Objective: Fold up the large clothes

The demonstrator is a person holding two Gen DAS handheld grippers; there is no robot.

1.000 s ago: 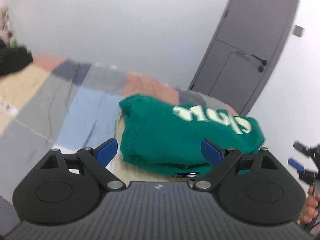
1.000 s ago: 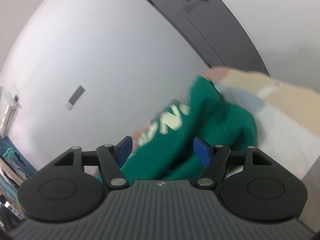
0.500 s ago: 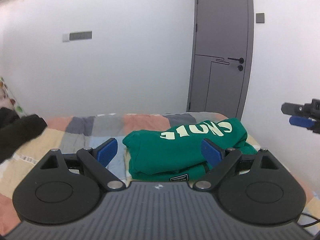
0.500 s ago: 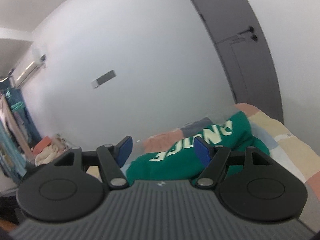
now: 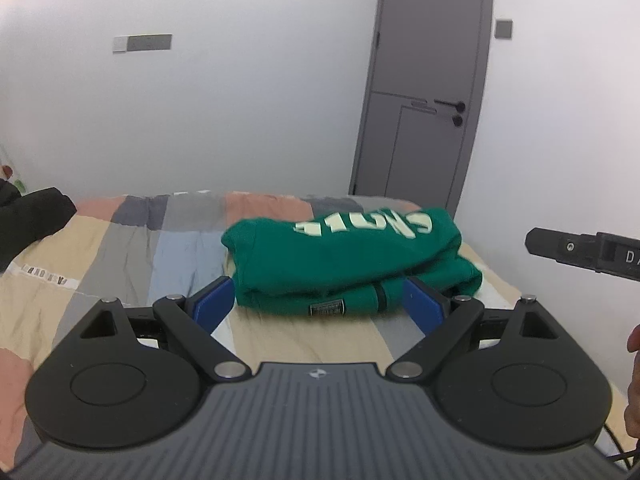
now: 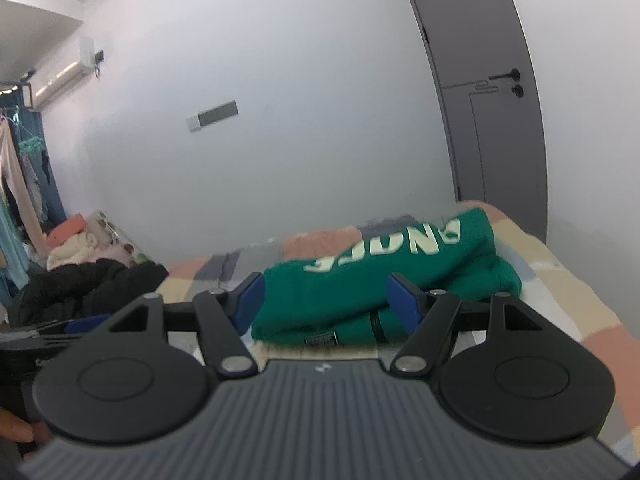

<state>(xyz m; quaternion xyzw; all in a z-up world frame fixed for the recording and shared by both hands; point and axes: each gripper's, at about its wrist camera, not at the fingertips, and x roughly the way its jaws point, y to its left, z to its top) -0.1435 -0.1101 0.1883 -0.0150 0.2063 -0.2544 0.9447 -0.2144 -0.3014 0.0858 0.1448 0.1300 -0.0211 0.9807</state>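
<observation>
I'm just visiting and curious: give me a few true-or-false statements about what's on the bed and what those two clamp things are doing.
1. The green sweatshirt lies folded on the patchwork bed cover. True.
2. The left gripper is clamped on the sweatshirt. False: its jaws stand open, holding nothing.
3. The right gripper is open and empty. True.
4. The grey door stands wide open. False: it is closed.
5. Dark clothing lies at the bed's left side. True.

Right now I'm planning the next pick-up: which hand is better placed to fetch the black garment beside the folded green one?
Left, probably. The black garment lies on that side of the bed; left gripper is open, green sweatshirt lies folded.
</observation>
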